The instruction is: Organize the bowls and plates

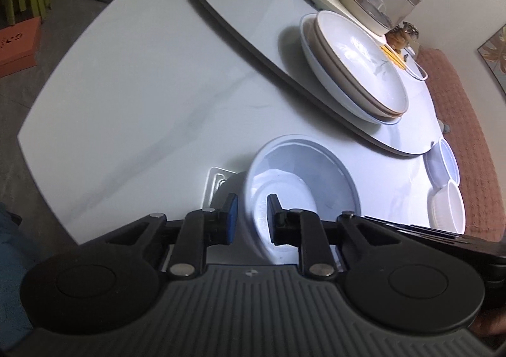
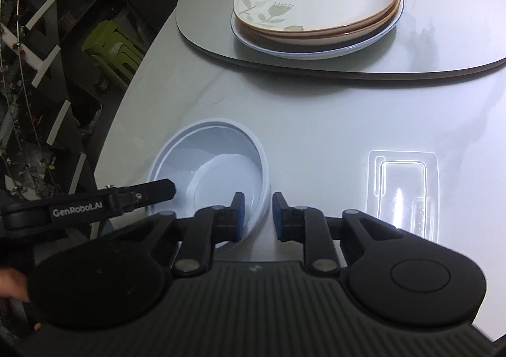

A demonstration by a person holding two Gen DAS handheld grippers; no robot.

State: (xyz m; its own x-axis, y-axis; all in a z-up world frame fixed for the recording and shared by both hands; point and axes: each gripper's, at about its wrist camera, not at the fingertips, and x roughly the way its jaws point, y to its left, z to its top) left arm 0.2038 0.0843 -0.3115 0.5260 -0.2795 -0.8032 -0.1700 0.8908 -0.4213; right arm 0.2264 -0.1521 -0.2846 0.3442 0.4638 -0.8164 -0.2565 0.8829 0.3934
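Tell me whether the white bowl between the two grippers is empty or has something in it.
Empty. Both wrist views look straight into the white bowl and show only its bare, glossy inside, with no food or liquid.

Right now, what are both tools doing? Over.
Left tool and right tool each clamped on opposite rims of the white bowl. Bowl on table. Plate stack ahead on the turntable. Path clear.
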